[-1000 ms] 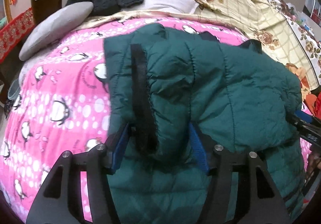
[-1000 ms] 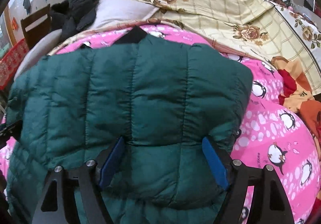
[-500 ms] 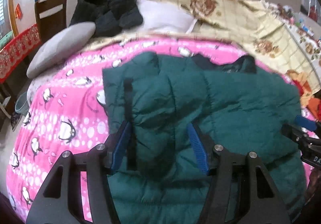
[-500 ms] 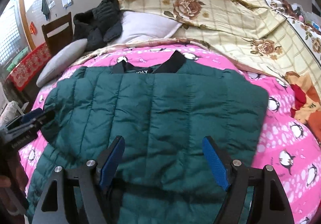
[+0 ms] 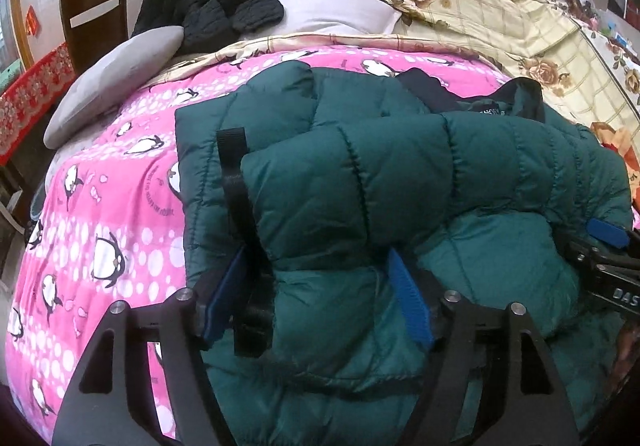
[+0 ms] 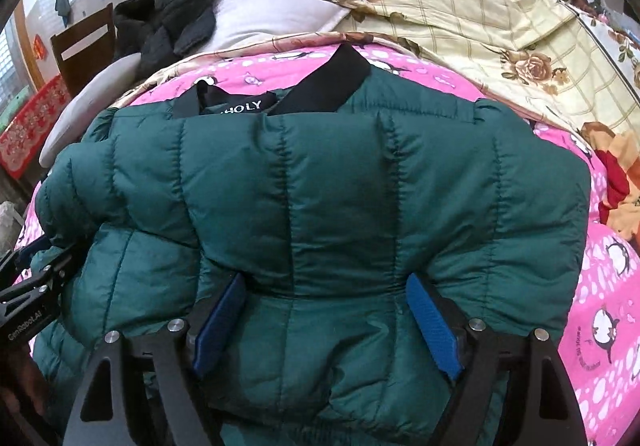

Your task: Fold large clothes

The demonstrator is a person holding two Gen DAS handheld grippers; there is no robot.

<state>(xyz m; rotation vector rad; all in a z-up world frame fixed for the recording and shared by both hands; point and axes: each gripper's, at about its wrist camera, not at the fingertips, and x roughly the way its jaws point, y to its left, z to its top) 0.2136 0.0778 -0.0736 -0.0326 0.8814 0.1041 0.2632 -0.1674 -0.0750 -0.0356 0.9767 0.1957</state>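
Left claw (image 5: 316,298): jaws just opening, folded hem of green puffer jacket (image 6: 340,206) between them. Right claw (image 6: 326,320): clamped on hem. Jacket now doubled on pink penguin blanket (image 5: 104,206), hem below collar (image 6: 344,74).

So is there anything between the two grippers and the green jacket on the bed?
Nothing visible. The green jacket bulges between the jaws of both the left gripper and the right gripper, and the left jaws have just been opening. Only pink blanket surrounds it.
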